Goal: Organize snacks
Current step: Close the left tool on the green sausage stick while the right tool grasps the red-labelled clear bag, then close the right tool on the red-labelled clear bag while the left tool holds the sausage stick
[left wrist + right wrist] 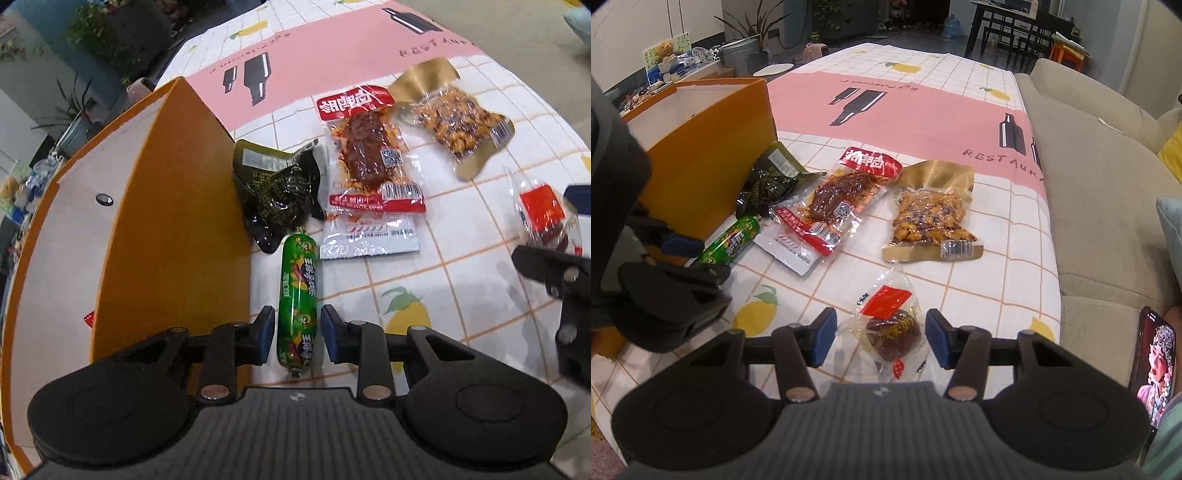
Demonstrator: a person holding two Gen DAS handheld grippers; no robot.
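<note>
Two hand-held grippers straddle two snacks on a lemon-print tablecloth, each apparently lined up for a lift toward the orange box just to the left gripper's left.

The left gripper has its jaws set narrow around the lower end of a green sausage stick. The blue pads stand just beside the wrapper on either side, with slivers of cloth showing, so no squeeze is on it. The stick runs straight ahead between the fingers, parallel to the box wall, which suits a grip across its thin girth.

The right gripper brackets a clear-wrapped dark sweet with a red label. Its jaws stand somewhat wider, and the crinkled film reaches toward both pads. Whether they touch it cannot be told; the sweet itself sits clear of them.

Ahead of both grippers lie the remaining snacks: a dark green pouch against the box, a red-labelled meat pack overlapping a white sachet, and a gold-edged pack farther to the right.

The sausage stick is glossy, firm-looking and cylindrical, printed with cartoon figures, its ends crimped.
</note>
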